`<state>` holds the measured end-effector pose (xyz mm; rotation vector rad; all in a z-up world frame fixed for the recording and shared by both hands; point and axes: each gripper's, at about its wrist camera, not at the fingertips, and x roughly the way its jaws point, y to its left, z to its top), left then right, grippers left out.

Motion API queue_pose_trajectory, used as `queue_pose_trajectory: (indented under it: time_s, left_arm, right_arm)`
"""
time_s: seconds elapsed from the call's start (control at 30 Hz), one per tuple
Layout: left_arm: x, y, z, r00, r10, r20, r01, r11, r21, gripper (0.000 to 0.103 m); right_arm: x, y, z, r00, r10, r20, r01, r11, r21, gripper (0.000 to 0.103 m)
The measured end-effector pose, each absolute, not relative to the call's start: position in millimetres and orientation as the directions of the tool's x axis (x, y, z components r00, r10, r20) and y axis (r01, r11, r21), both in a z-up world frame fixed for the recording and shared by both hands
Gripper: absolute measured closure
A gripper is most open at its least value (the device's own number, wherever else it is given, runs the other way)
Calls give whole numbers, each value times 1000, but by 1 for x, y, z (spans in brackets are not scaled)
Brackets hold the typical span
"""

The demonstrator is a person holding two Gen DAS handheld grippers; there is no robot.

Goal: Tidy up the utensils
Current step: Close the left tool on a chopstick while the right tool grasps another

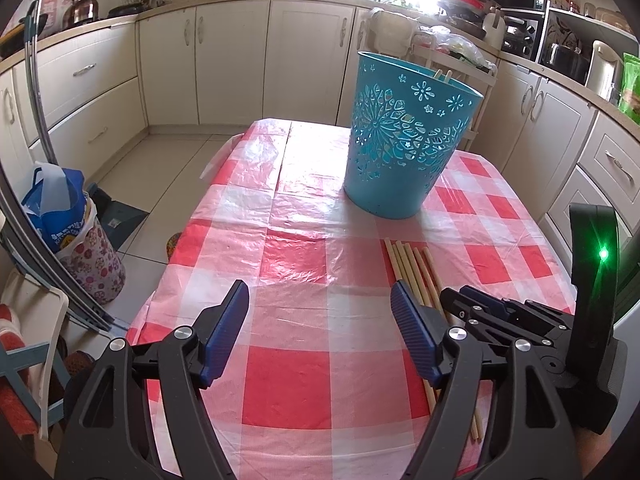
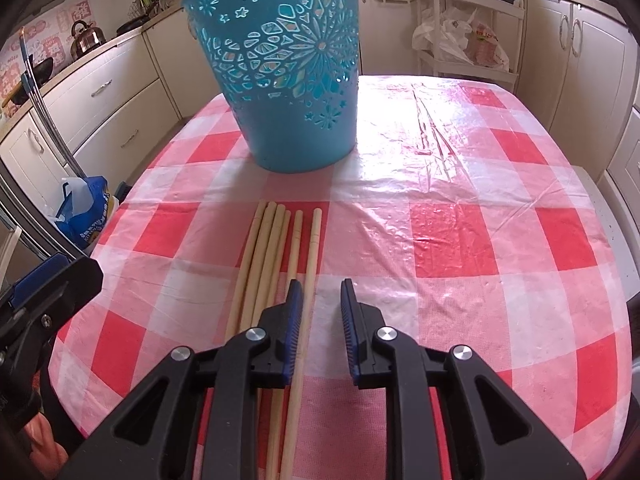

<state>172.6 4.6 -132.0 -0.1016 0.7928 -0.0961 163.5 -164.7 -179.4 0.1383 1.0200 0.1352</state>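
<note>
A teal cut-out bucket (image 1: 404, 136) stands on the red-and-white checked table (image 1: 296, 264); chopstick tips show at its rim (image 1: 443, 76). It also shows in the right wrist view (image 2: 288, 80). Several wooden chopsticks (image 2: 280, 248) lie side by side on the cloth in front of it, also in the left wrist view (image 1: 412, 268). My right gripper (image 2: 320, 300) is open low over the cloth, with the rightmost chopstick (image 2: 310, 264) running between its fingers next to the left pad. My left gripper (image 1: 320, 308) is open and empty, left of the chopsticks.
Cream kitchen cabinets (image 1: 240, 60) ring the room. A blue bag in a floral bin (image 1: 68, 220) stands on the floor left of the table. A white trolley with bags (image 2: 468, 32) stands behind the table. The right gripper's body (image 1: 520, 320) lies beside my left one.
</note>
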Motion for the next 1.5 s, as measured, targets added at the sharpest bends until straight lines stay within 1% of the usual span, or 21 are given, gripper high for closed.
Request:
queue_pose_trajectory:
  time_s: [0.07, 0.1, 0.13, 0.2, 0.4, 0.6, 0.93, 1.07, 1.17, 1.23, 1.27, 1.3, 1.33, 1.4, 1.5]
  left_arm:
    - [175, 3, -133, 693, -124, -710, 50, 991, -124, 33]
    - [176, 2, -134, 691, -124, -712, 53, 991, -121, 33]
    - [178, -1, -135, 689, -124, -714, 60, 992, -115, 33]
    - [183, -6, -137, 682, -122, -721, 74, 992, -98, 33]
    - [204, -31, -156, 627, -125, -769, 124, 990, -59, 33]
    - [220, -48, -168, 589, -104, -802, 138, 990, -28, 33]
    - [230, -61, -182, 558, -58, -828, 150, 988, 32, 33]
    - [233, -61, -182, 556, -69, -829, 161, 987, 26, 34]
    - [233, -63, -180, 562, -105, -820, 222, 975, 28, 46]
    - [232, -64, -179, 556, -142, -819, 279, 960, 22, 62]
    - [232, -64, -178, 548, -170, -819, 311, 950, 12, 66]
    - [231, -63, -178, 542, -195, -817, 343, 939, 4, 73]
    - [231, -62, -178, 536, -214, -817, 374, 927, 2, 77]
    - [232, -59, -177, 517, -239, -822, 403, 915, -13, 81]
    - [237, -50, -174, 480, -269, -835, 407, 912, -61, 81]
  right_arm:
    - [164, -166, -180, 518, 174, -838, -53, 984, 171, 82]
    - [164, -166, -180, 518, 168, -839, -55, 985, 163, 84]
    - [164, -167, -180, 518, 164, -840, -59, 986, 156, 87]
    - [163, -171, -180, 518, 157, -841, -63, 987, 145, 91]
    - [157, -189, -181, 532, 177, -828, -54, 983, 176, 91]
    - [158, -196, -182, 533, 219, -817, -45, 972, 231, 91]
    - [160, -199, -183, 533, 240, -812, -40, 965, 258, 91]
    - [160, -198, -182, 532, 235, -814, -48, 968, 248, 89]
    - [163, -196, -183, 529, 230, -817, -56, 970, 236, 89]
    - [165, -193, -182, 527, 224, -820, -70, 973, 221, 89]
    - [166, -192, -183, 524, 226, -822, -83, 973, 214, 89]
    - [167, -191, -182, 519, 228, -824, -98, 973, 207, 90]
    - [168, -190, -182, 513, 230, -827, -112, 973, 201, 92]
    - [170, -190, -182, 499, 235, -834, -130, 972, 196, 93]
    - [174, -190, -181, 479, 224, -849, -131, 974, 183, 92]
